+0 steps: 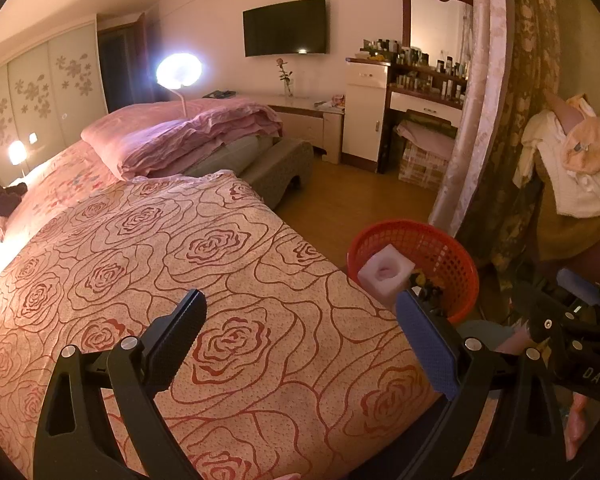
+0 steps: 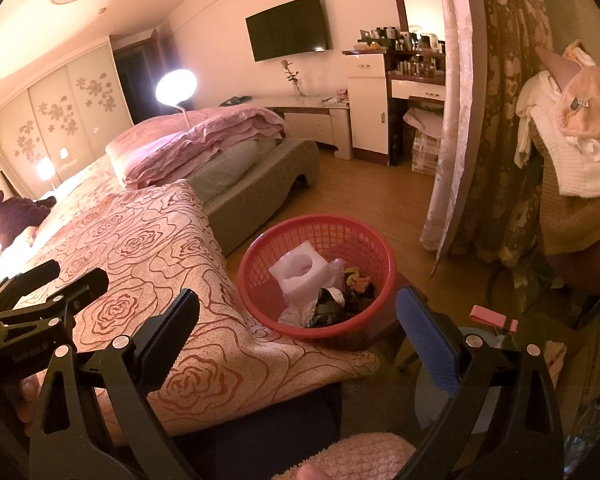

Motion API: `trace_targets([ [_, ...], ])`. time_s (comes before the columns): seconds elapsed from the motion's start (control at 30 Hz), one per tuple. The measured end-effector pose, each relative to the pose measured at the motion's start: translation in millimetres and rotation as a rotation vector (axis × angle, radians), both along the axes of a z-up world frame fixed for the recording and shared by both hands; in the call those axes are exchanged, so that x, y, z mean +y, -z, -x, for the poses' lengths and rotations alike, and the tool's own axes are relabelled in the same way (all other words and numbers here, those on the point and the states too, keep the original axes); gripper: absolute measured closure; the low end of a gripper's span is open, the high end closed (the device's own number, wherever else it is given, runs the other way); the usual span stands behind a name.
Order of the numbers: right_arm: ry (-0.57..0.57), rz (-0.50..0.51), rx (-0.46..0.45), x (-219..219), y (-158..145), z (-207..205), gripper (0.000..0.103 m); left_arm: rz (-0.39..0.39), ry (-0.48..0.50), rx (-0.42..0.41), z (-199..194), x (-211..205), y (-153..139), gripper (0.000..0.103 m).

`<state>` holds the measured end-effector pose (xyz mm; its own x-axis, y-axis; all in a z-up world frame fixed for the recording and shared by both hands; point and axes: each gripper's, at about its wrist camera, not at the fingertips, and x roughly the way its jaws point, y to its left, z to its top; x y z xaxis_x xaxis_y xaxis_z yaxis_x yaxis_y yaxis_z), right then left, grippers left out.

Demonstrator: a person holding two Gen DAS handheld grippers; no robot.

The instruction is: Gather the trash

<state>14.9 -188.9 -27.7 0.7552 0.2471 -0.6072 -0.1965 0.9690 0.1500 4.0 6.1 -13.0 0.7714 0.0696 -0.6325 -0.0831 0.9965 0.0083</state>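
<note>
Holding foam block (image 2: 300,270), scraps: red basket (image 2: 260,256).

Red mesh basket (image 2: 320,276) on the floor beside the bed corner, upright. Inside: white foam block (image 2: 300,272) with a round hole, crumpled wrappers (image 2: 332,304).

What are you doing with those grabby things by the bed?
A person is tidying up trash with a hand-held gripper in each hand. Both the left hand-held gripper and the right hand-held gripper are open and empty. The red basket beside the bed already holds a white foam block and crumpled scraps.
</note>
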Motion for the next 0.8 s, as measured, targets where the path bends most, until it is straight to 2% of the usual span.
trace_targets([
  [0.57, 0.022, 0.003, 0.014, -2, 11, 6, 0.007, 0.001, 0.027, -0.029, 8, 1, -1, 0.011],
  [0.7, 0.006, 0.020, 0.020, 6, 15, 10, 0.007, 0.006, -0.029, -0.030, 10, 23, -9, 0.011],
  [0.8, -0.065, 0.036, 0.038, 28, 20, 14, 0.007, -0.004, -0.114, -0.049, 24, 56, -16, 0.011],
])
